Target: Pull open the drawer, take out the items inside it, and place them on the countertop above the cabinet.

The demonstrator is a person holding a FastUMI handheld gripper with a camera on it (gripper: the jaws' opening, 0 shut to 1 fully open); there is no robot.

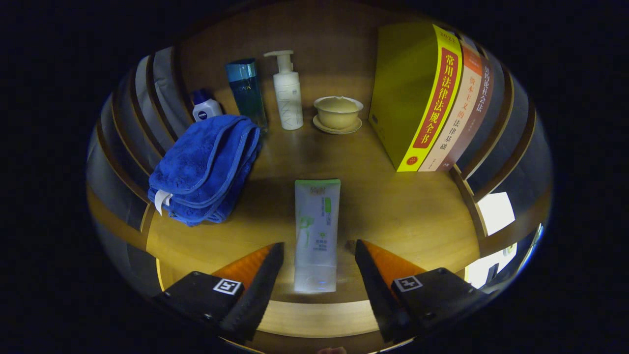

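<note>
A: Where's the tube (317, 231)?

B: Flat on the countertop (403, 206), lying between the gripper (319, 253) fingers, long axis running straight ahead; jaws wide, touching nothing.

A: Other stuff, count?

B: One blue towel (206, 167) to its left; three bottles (287, 93) at the back; one lidded cup (338, 110) w/ saucer; three books (432, 98) upright on the right.

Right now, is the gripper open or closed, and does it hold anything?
Gripper: open, holding nothing; the white plastic tube with green cap lies between its fingers on the wooden countertop, untouched.
</note>
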